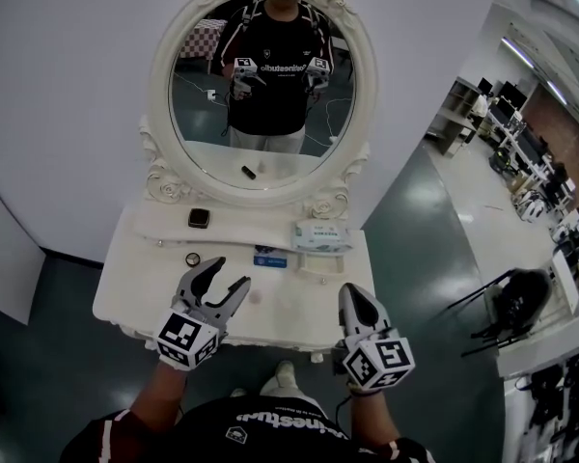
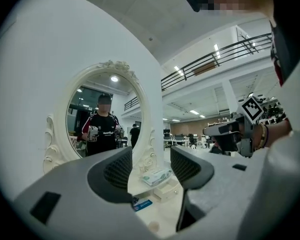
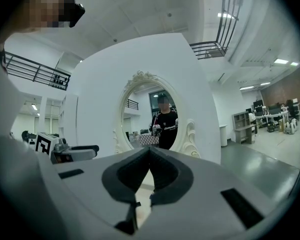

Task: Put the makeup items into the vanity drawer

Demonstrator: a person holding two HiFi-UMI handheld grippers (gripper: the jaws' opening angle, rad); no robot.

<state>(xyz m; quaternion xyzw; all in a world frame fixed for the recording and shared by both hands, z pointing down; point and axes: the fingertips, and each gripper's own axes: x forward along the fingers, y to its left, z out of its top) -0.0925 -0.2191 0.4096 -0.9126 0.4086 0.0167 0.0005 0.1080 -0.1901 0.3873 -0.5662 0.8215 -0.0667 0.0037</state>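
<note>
White counter [image 1: 135,280] holds the makeup. A small round pot [image 1: 192,258] sits at 10 o'clock, just beside your left gripper [image 1: 232,273], jaws wide and empty. Your right gripper [image 1: 353,293], jaws together, is farther off.

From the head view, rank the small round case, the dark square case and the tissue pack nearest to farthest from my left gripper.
1. The small round case, on the table just left of the left gripper.
2. The dark square case, farther back, below the mirror.
3. The tissue pack, at the back right.
</note>
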